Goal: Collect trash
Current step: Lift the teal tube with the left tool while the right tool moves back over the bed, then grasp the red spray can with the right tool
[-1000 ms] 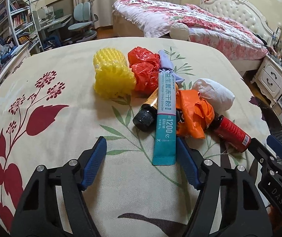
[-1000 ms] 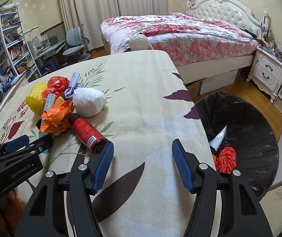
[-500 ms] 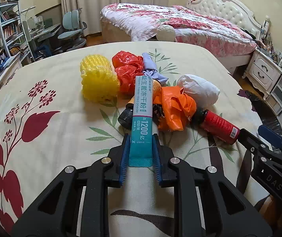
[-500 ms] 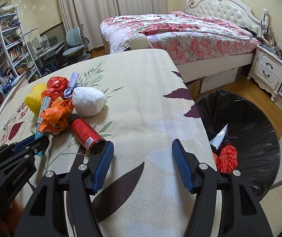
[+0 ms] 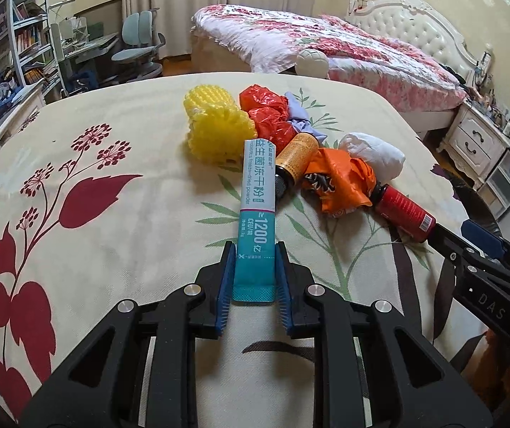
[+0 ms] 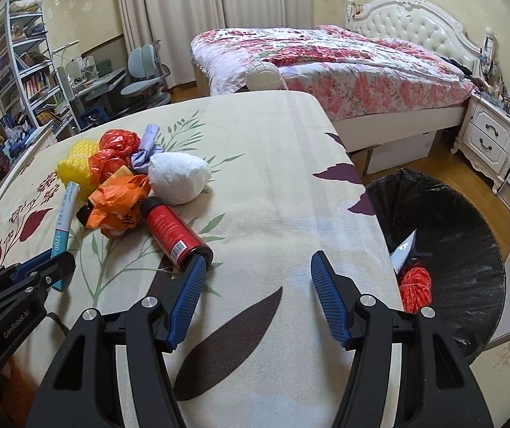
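A long teal and white powder sachet (image 5: 257, 192) lies on the floral tablecloth (image 5: 112, 249), and my left gripper (image 5: 255, 249) is shut on its near end, both blue pads pressing its edges. Behind it is the trash pile: a yellow foam net (image 5: 215, 128), a red bag (image 5: 265, 114), an amber bottle (image 5: 292, 160), an orange bag (image 5: 340, 182), a white wad (image 5: 372, 155) and a red bottle (image 5: 403, 210). My right gripper (image 6: 258, 260) stands open just above the cloth, its left finger beside the red bottle (image 6: 172, 228), nothing between the pads.
A black-lined bin (image 6: 469, 235) stands off the table's right edge, holding an orange-red net (image 6: 415, 285) and a white wrapper. A bed (image 6: 326, 60), a white nightstand (image 6: 486, 142), a bookshelf (image 6: 23, 71) and a desk chair (image 6: 144, 71) lie beyond.
The left jaws went from wide open to shut on the sachet's near end, and that gripper moved forward to it. The right gripper stayed still.
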